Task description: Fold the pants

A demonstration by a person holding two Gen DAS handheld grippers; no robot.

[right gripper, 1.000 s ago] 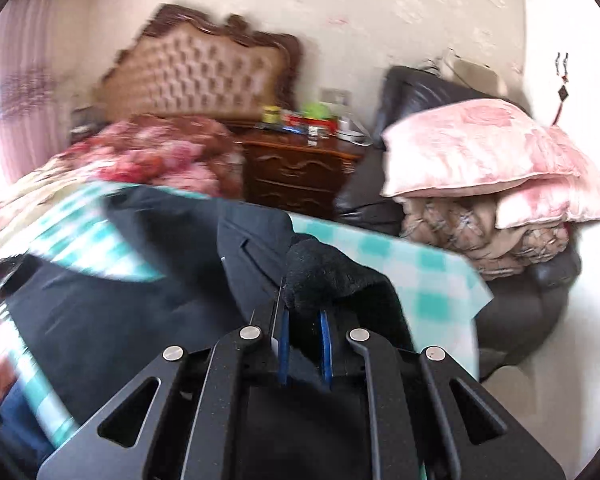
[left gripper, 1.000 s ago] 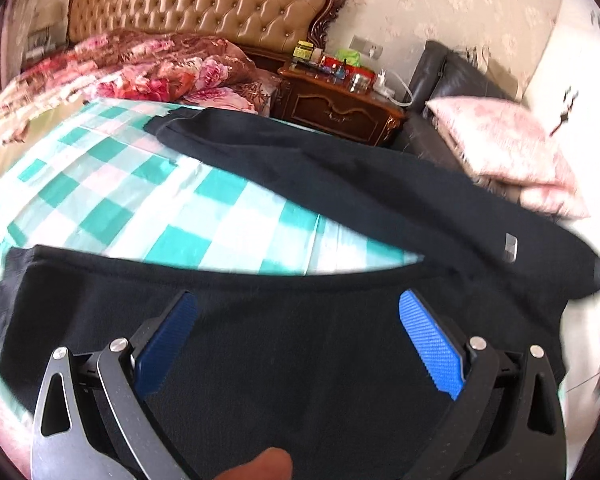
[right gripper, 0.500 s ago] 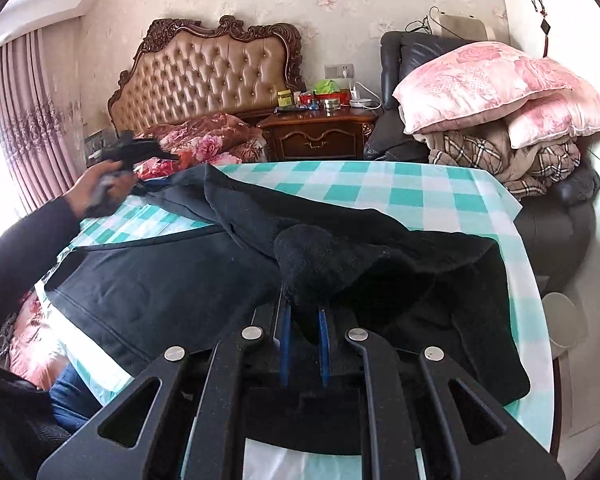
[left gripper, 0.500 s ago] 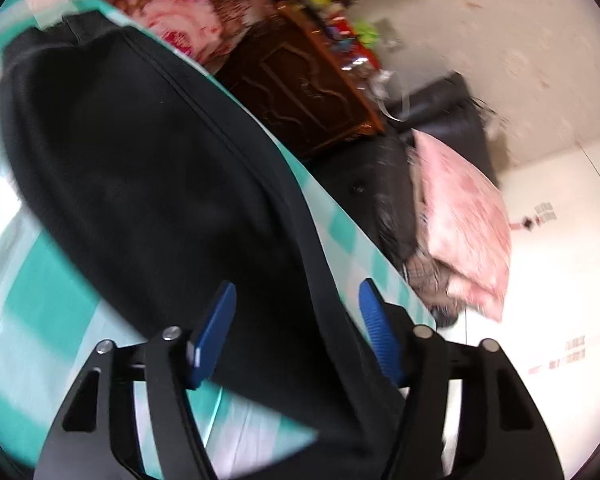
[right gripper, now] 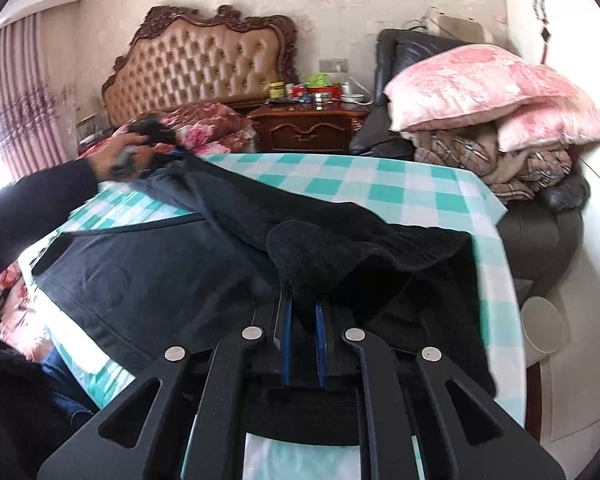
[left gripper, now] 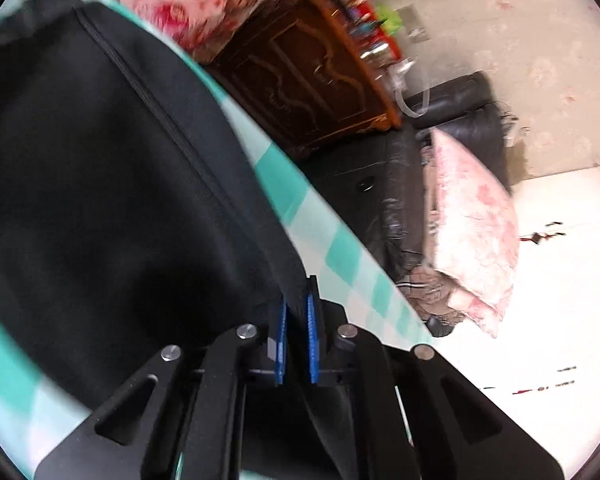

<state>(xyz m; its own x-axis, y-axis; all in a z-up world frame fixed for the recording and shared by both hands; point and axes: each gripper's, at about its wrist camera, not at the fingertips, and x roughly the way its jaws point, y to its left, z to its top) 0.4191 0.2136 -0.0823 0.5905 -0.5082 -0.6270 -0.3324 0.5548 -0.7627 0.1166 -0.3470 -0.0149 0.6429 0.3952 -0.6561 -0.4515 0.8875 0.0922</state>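
Black pants (right gripper: 148, 264) lie spread over a table with a green-and-white checked cloth (right gripper: 400, 188). My right gripper (right gripper: 302, 312) is shut on a bunched fold of the pants near the waist end, close to the table's front. My left gripper (left gripper: 296, 308) is shut on an edge of the pants (left gripper: 100, 184) along a seam. In the right wrist view the left gripper (right gripper: 160, 144) is far across the table at the left, in the person's hand, holding a leg end lifted off the cloth.
A bed with a tufted headboard (right gripper: 204, 64) and floral bedding stands behind. A dark wooden nightstand (right gripper: 308, 128) holds small bottles. A black leather chair (right gripper: 548, 216) piled with pink pillows (right gripper: 476, 88) and blankets is at the right. A white bin (right gripper: 544, 328) sits by the table.
My left gripper, open over the pants half a second ago, has closed on the pants' edge. My right gripper stays shut on its fold and has held nearly still.
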